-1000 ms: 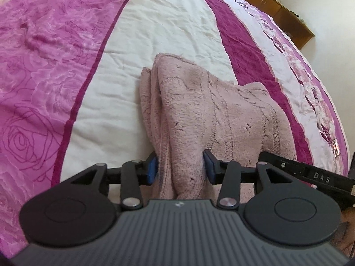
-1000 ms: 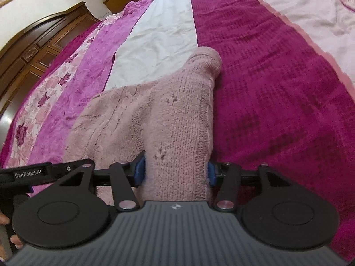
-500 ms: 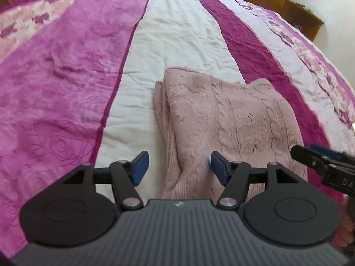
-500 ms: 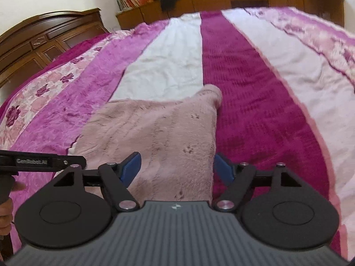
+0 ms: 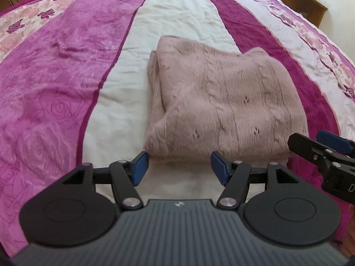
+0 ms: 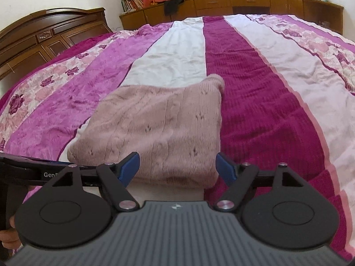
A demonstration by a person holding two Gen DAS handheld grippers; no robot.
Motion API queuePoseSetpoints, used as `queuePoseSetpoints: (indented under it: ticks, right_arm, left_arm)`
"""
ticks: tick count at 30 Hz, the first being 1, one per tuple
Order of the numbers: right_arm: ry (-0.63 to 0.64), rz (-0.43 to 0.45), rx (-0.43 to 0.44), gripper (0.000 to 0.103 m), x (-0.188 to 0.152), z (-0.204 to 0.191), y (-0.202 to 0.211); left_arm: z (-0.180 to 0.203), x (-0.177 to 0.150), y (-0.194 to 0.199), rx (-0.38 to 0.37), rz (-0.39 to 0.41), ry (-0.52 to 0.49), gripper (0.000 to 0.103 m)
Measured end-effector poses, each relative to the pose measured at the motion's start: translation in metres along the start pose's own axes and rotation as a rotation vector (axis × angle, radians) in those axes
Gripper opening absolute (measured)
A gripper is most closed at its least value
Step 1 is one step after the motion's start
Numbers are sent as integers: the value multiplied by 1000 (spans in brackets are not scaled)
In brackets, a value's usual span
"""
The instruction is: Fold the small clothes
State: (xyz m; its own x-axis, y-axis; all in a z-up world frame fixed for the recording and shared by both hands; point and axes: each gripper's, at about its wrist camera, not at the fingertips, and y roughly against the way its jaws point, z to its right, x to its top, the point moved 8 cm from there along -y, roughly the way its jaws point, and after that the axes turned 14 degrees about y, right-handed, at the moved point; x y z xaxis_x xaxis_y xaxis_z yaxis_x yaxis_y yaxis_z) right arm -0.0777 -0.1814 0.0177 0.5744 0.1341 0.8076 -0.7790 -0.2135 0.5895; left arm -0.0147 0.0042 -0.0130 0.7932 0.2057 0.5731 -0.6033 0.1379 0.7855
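Note:
A folded pale pink knitted sweater (image 5: 224, 102) lies flat on the striped bedspread (image 5: 55, 77), across its white and dark magenta stripes. My left gripper (image 5: 178, 166) stands open just short of the sweater's near edge, with nothing between its blue pads. In the right wrist view the same pink sweater (image 6: 155, 128) fills the middle, and my right gripper (image 6: 178, 167) is open at its near edge, holding nothing. The right gripper's tip also shows at the right edge of the left wrist view. The left gripper's body crosses the lower left of the right wrist view.
The bedspread (image 6: 266, 110) stretches far ahead and to both sides. A dark wooden headboard (image 6: 44, 37) stands at the left, low wooden cabinets (image 6: 221, 4) with books and clothes line the far wall. A hand (image 6: 6, 232) shows at the lower left.
Both grippers have let go of the sweater, opened and drawn back toward its near edge. The sweater now rests folded and flat on the bed.

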Motion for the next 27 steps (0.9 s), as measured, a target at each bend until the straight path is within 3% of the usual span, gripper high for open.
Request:
queuePoseSetpoints:
  ticks: [27]
  right_arm:
    - [-22, -8, 4, 81, -8, 0, -2]
  left_arm:
    - [8, -8, 5, 9, 26, -32, 64]
